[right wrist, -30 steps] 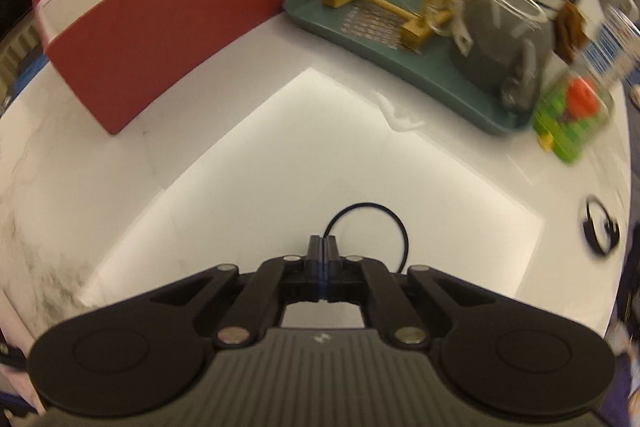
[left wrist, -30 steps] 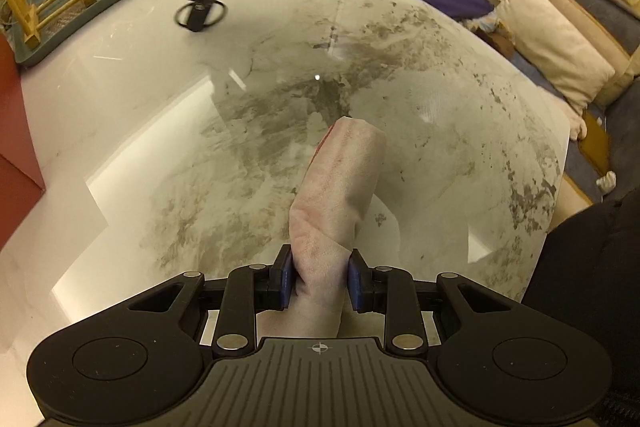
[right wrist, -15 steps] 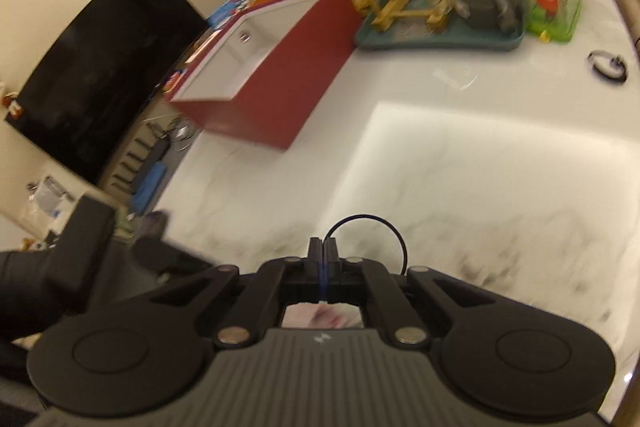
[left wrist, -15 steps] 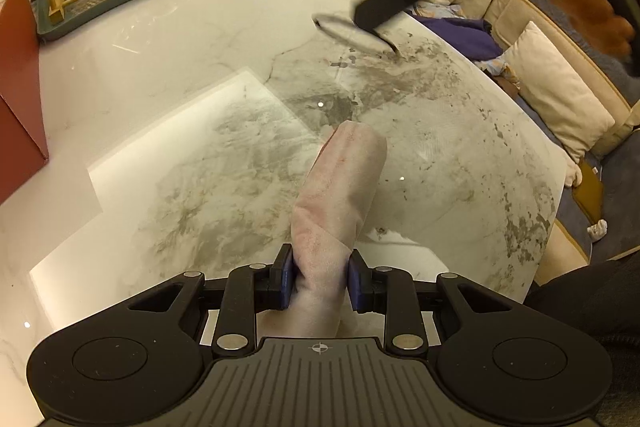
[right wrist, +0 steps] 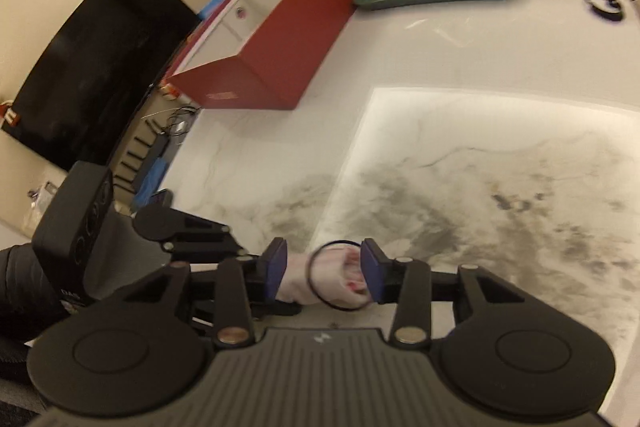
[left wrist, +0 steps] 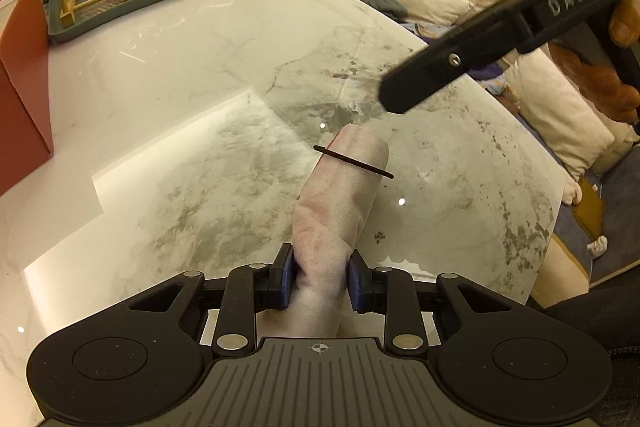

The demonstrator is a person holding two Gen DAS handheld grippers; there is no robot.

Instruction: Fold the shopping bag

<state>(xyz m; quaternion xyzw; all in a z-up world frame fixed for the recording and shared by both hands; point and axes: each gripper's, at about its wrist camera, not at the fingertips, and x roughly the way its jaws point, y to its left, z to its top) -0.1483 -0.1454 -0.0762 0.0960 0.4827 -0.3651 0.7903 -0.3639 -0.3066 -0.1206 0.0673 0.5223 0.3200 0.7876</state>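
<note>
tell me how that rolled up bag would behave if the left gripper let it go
The rolled bag looks like soft cloth, so it would probably sag and loosen. The black band sits only near its tip and looks loose, so it may slip off. The bag is roughly round, so it might roll a little on the smooth table.

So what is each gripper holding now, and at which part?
The left gripper clamps the rolled pinkish fabric bag at its near end. The right gripper, jaws opening, holds nothing; thin black elastic band rings the bag.
</note>
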